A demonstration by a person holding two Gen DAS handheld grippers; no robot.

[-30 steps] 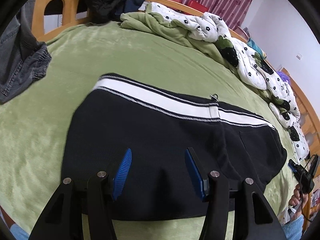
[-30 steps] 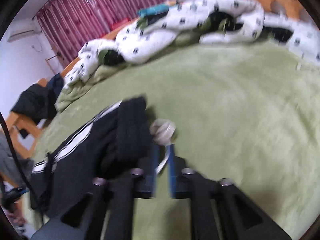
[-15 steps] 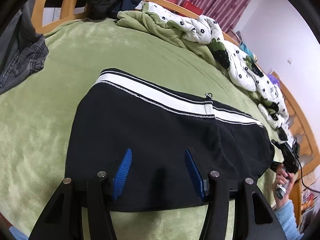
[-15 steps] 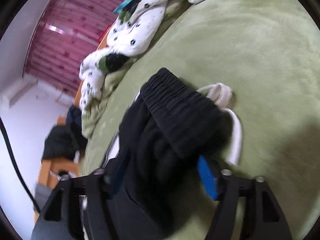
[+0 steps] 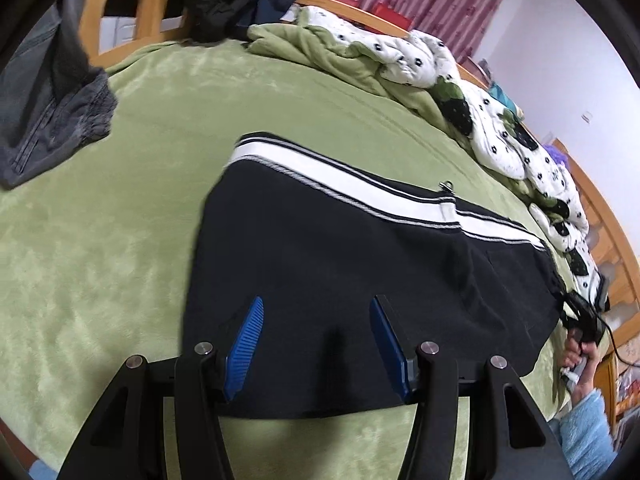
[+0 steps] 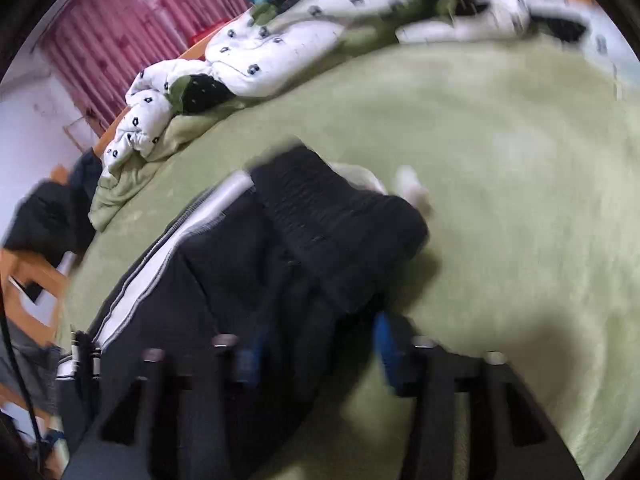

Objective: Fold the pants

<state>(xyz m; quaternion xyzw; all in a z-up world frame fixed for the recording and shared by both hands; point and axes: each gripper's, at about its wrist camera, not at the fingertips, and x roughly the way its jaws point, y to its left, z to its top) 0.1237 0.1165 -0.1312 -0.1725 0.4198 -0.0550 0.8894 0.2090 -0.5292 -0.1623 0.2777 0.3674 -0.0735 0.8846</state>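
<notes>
A: Your right gripper (image 6: 320,346) has just been closing, waistband of the black pants (image 5: 360,280) between its blue pads; blur hides whether they pinch. A second ago it was clamped on the white drawstring (image 6: 412,188).

B: Your left gripper (image 5: 316,340) hangs parted, lower centre, gripping nothing; pants flat on the green blanket (image 5: 120,240). No readable writing.

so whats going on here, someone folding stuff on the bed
Yes. A person with a handheld gripper in each hand is folding black track pants with a white side stripe on a green fleece blanket. The left gripper hangs open over the near edge of the pants, gripping nothing. The right gripper is at the bunched elastic waistband; its jaws have just been closing with black cloth between them, though blur hides whether they pinch it.
</notes>
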